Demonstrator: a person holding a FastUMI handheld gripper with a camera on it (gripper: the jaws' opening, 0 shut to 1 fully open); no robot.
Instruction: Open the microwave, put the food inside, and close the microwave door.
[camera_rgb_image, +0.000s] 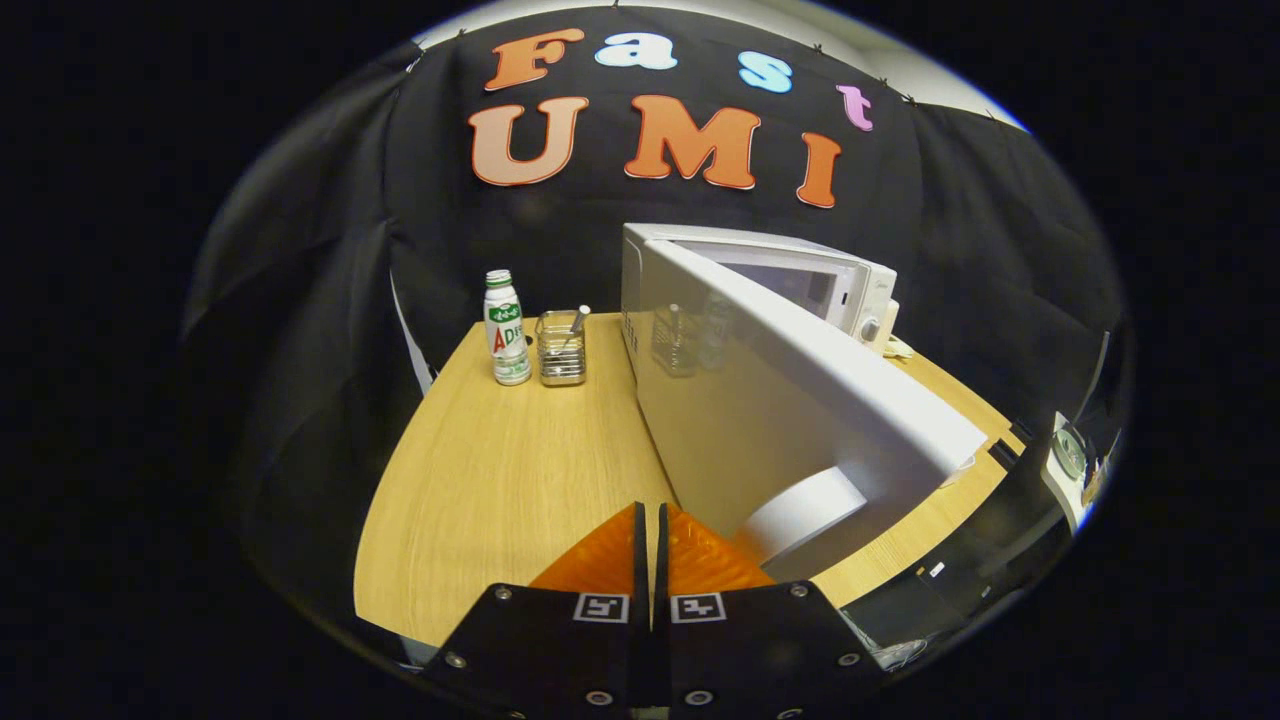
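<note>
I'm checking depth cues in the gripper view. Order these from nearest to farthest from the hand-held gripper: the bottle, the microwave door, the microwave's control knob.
The hand-held gripper has its fingers closed together, holding nothing.
1. Microwave door: swung open, its free edge just ahead of the fingers, to their right.
2. Bottle: far across the table, left, beside a metal holder.
3. Control knob: on the microwave's front, beyond the door.

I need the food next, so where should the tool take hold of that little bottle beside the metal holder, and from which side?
Grip the bottle around its straight middle body, below the narrower capped neck. It stands upright near the table's far edge. Come level from the front, fingers either side. The metal holder crowds its right side. The tool is shut now, so open it first.
</note>
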